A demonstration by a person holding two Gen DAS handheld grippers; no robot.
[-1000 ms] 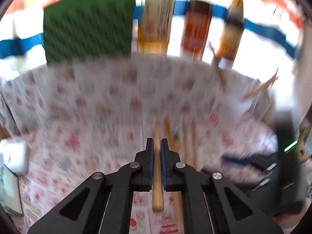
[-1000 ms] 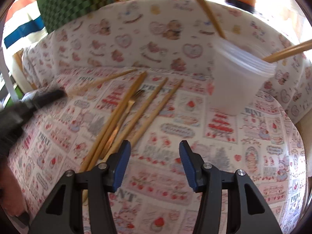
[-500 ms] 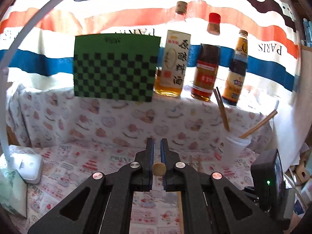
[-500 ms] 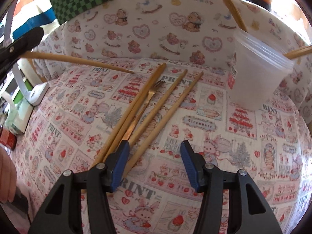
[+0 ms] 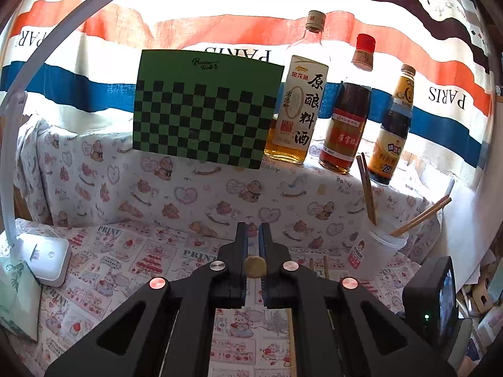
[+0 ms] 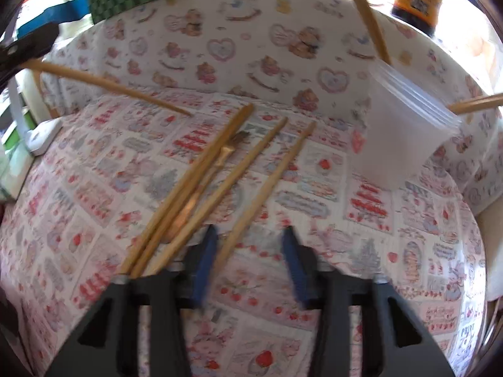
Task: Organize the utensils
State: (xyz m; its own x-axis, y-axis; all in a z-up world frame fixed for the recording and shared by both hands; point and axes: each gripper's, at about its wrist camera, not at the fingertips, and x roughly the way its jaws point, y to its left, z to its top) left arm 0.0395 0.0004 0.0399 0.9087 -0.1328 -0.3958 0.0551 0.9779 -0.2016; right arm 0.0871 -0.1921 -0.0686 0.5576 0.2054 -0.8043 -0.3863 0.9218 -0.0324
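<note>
My left gripper (image 5: 253, 232) is shut on a wooden chopstick (image 5: 255, 266), held end-on above the cloth; the right wrist view shows that chopstick (image 6: 110, 83) slanting in from the upper left. My right gripper (image 6: 250, 238) hangs low over the patterned cloth. Its jaws are closing around the near end of another chopstick (image 6: 267, 185), which lies by the left pad, and the pads do not press on it. Left of it lie more chopsticks (image 6: 188, 188) and a small fork (image 6: 226, 154). A white plastic cup (image 6: 405, 132) at the right holds several chopsticks; the left wrist view shows this cup (image 5: 374, 248) too.
Three sauce bottles (image 5: 345, 125) and a green checkered board (image 5: 204, 116) stand on the raised ledge at the back. A white lamp base (image 5: 44, 260) sits at the left, with its arm arching overhead. A black device (image 5: 433, 298) is at the right edge.
My left gripper lifted its chopstick off the cloth and tipped up to face the back ledge. My right gripper came in lower over the pile; its jaws narrowed and a chopstick now lies between them.
</note>
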